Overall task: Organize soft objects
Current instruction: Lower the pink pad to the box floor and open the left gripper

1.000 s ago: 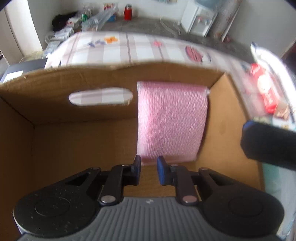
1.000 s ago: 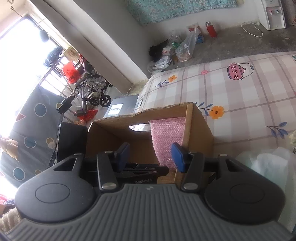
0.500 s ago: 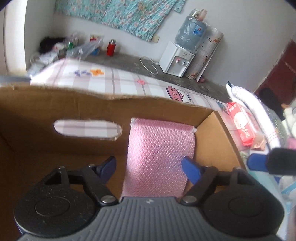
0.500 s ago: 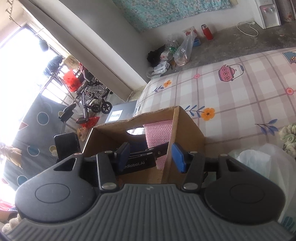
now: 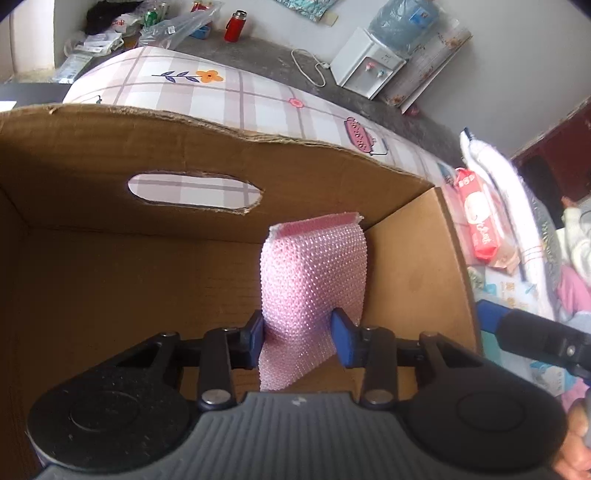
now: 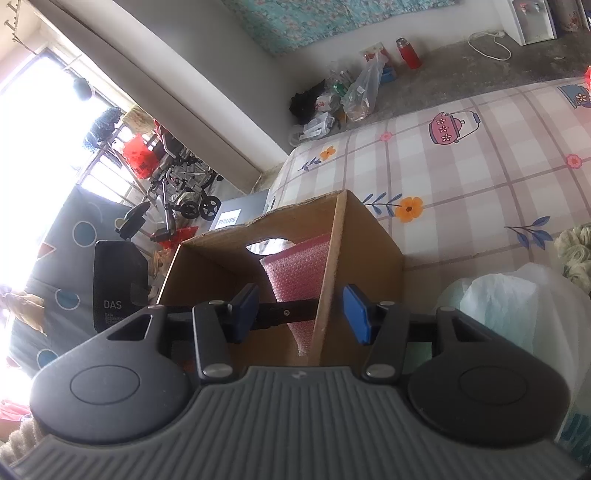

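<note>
Left gripper [image 5: 298,338], low in the centre of its own view, now pinches the one pink bubble-wrap sheet [image 5: 314,284] between its two blue pads; half a second ago those pads stood wide apart on either side of the sheet, and a second ago they were nearly together below its bottom edge. The sheet stands inside the single cardboard box [image 5: 110,155], toward the box's right corner, bowed outward above the pinch, with its top edge below the oval handle cut-out [image 5: 194,192]. One handle cut-out shows in that far wall. The right gripper [image 6: 301,314] hangs spread, holding nothing, its two pads straddling the near corner edge of the box in the lower middle of the right view; this matches its spread a second ago, though the box now sits more to the right. In that view the pink sheet [image 6: 295,273] leans inside the box [image 6: 369,236], which rests on the checked bed [image 6: 480,155]. One red packet [image 5: 480,225] lies at the right of the left view, and one red flask [image 5: 232,26] stands on the floor at the top.
</note>
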Available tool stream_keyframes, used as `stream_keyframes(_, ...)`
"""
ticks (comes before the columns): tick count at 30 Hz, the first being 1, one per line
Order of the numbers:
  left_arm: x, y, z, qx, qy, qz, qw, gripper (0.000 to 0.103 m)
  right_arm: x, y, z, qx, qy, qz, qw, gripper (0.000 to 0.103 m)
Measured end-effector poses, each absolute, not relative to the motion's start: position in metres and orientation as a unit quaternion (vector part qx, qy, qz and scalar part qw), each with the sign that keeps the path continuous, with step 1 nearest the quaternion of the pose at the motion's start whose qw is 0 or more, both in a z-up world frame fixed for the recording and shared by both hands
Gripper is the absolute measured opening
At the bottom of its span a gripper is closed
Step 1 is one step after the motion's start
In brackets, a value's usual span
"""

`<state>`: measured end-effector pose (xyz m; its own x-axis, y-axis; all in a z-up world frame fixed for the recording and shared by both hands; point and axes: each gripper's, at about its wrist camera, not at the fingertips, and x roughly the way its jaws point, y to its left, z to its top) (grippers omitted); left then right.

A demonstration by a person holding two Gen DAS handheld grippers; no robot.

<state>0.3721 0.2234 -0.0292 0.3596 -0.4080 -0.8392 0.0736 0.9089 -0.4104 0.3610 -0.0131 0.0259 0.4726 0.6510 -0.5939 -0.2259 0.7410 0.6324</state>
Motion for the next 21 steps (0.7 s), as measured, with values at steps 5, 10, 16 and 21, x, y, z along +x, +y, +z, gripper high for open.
stream_keyframes(5, 0.39, 0.223, -0.027, -0.134, 0.572, -0.18, 0.789, 0.039, 0.359, -0.016, 0.022, 0.241, 0.449, 0.262, 0.82, 0.051)
stream_keyframes(10, 0.408, 0.226, -0.034, -0.138, 0.604, -0.177, 0.765, 0.045, 0.357, -0.019, 0.019, 0.24, 0.452, 0.259, 0.819, 0.052)
stream_keyframes(16, 0.392, 0.225, -0.027, -0.11, 0.565, -0.108, 0.811, 0.073, 0.357, -0.022, 0.014, 0.243, 0.456, 0.255, 0.817, 0.052)
stream_keyframes(21, 0.382, 0.223, -0.029, -0.117, 0.542, -0.096, 0.827, 0.049, 0.357, -0.027, 0.01, 0.251, 0.455, 0.251, 0.817, 0.052)
